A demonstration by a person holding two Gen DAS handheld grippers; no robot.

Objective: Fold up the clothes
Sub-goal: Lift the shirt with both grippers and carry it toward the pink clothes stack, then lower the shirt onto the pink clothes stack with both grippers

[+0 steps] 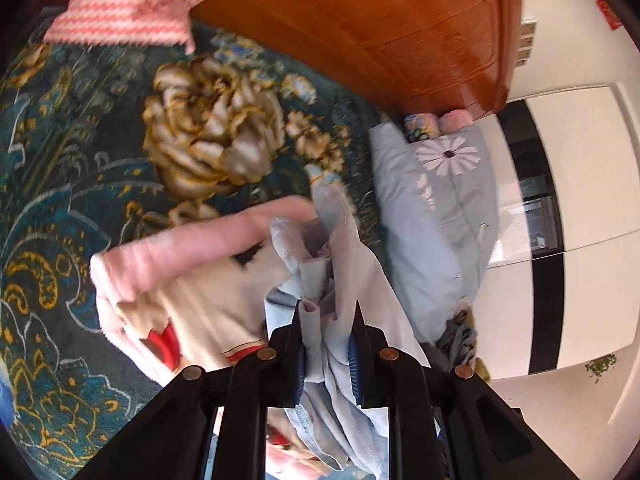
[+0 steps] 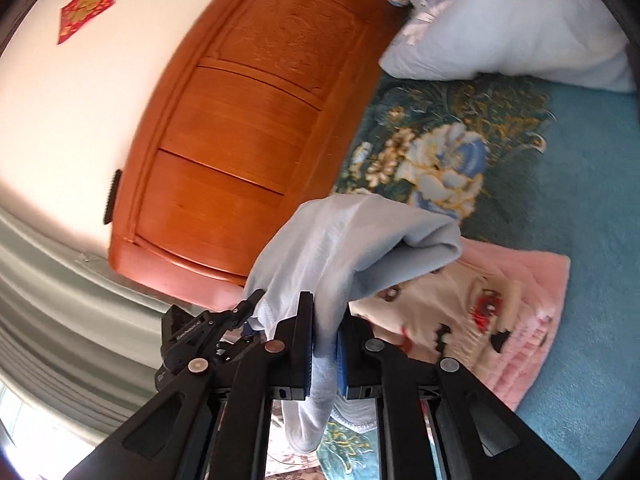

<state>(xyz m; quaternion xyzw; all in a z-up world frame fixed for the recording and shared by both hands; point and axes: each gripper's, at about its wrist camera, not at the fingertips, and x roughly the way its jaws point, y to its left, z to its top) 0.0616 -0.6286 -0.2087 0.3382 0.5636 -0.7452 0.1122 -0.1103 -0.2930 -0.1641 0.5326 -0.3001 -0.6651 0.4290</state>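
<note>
Blue garment [image 1: 340, 280] lifted off the bed [image 1: 80, 160]
Left tongs [image 1: 328, 316] and right tongs [image 2: 326, 312] each pinch it tight, likely to spread it for folding.

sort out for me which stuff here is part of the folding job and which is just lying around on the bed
In the job:
light blue garment, pinched by left gripper and right gripper
pink and cream garment, on the bed beneath it, possibly next

Lying about:
folded pink striped cloth
pale blue pillow
floral blanket
wooden headboard
</note>
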